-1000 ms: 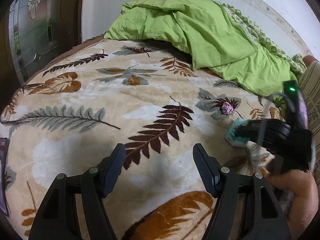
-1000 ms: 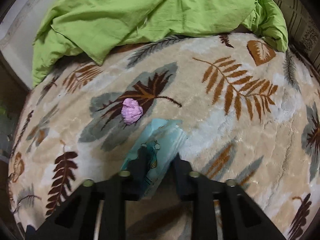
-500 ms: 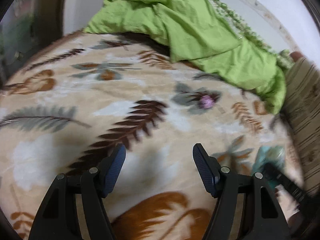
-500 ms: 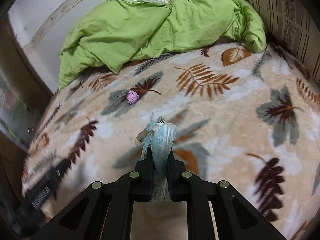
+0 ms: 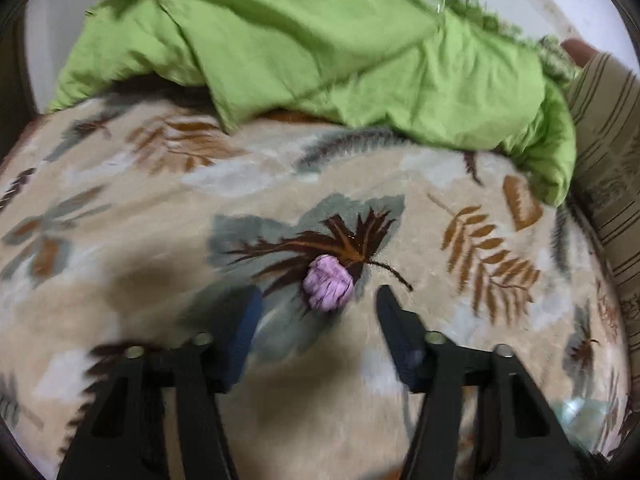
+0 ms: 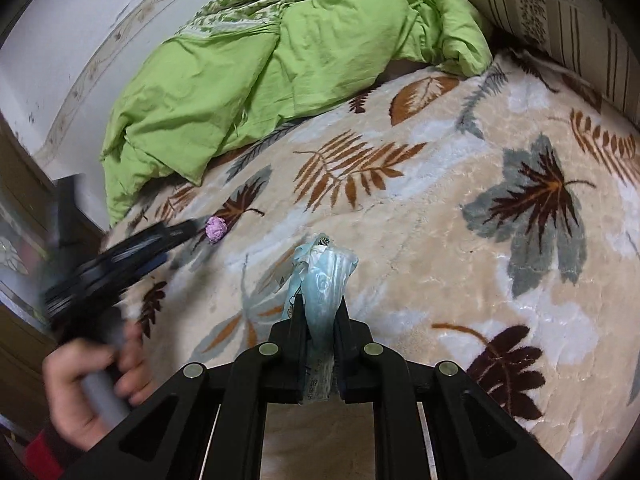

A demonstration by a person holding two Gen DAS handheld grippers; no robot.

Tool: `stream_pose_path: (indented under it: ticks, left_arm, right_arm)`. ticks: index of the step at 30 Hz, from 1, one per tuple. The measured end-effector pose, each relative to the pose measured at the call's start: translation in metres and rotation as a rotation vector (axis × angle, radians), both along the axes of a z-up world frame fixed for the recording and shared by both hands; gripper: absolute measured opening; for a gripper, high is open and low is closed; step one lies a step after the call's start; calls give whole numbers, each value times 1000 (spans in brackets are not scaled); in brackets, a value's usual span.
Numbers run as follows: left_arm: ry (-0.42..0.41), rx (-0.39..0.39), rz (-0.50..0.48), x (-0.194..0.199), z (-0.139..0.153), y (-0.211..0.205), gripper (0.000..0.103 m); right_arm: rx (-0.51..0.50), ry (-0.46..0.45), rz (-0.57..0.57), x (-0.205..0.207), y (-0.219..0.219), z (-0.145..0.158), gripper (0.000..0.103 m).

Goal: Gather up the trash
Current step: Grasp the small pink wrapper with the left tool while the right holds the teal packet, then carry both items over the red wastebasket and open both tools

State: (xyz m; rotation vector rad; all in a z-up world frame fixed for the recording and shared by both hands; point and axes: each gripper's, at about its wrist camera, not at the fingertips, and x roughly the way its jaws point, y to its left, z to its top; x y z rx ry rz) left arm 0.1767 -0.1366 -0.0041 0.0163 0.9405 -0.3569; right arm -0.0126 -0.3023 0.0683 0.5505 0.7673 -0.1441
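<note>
The left gripper point(image 5: 318, 304) points steeply down at the bed, its two dark fingers point(image 5: 394, 320) spread to either side of a crumpled purple wad point(image 5: 328, 289). The jaws are closing, with the wad just past the fingertips and roughly centred in the gap; the pads do not press on it. The left finger is smeared with motion blur. In the right wrist view this gripper reaches in from the near left, its tip just beside the wad, and the person's left hand point(image 6: 90, 384) is wrapped around its grey handle low at the left edge, knuckles up, with a strip of red sleeve below.

The right gripper point(image 6: 320, 300) is clamped tight on a crumpled pale-blue wrapper point(image 6: 322, 276). The wrapper stands up out of the closed fingers, its crinkled top flaring above them and its lower end running down between the pads. This gripper tilts down toward the bed, lifted off the surface.

The purple wad lies on a beige blanket point(image 6: 440, 240) printed with brown and grey leaves, on a dark leaf motif left of the middle of the bed. Farther off, a rumpled green duvet point(image 5: 340, 60) is heaped along the white wall point(image 6: 60, 40). A striped pillow point(image 6: 560, 12) leans at the far right.
</note>
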Motion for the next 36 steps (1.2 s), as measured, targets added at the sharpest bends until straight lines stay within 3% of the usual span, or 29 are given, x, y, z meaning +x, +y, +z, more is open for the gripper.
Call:
stream_pose_path:
  ticks: [1,4,9,16,20,27,30,36]
  left_arm:
    - [3,16,-2,5,-6,-4,37]
    - [2,33,-1,13,-19,-7,27]
    - [-27,-10,-35,-13,-4,3,26]
    - [-63,-86,-192,-112,47,5,26]
    - [-88,-130,-345,-181,80,-15,26]
    - [-49,-253,-708,-319,127,-91,26]
    - [-18,-274,-836,-368,135,-122,26]
    - [33,-242,-996,-438,128,-172,26]
  right_arm:
    - [3,-5,1,0,-1,1,11]
    - [20,-22,-4,-2,-4,4,11]
    - [20,-32,-15,-5,-6,9,11]
    - [-12,-60,-30,-46,-14,37,11]
    - [-49,-53,-46,-110,-29,60,11]
    - [-81,-25,-221,-261,-66,95,11]
    - [-76,-8,-334,-324,-83,102,11]
    - [-89,38,-478,-400,-103,97,12]
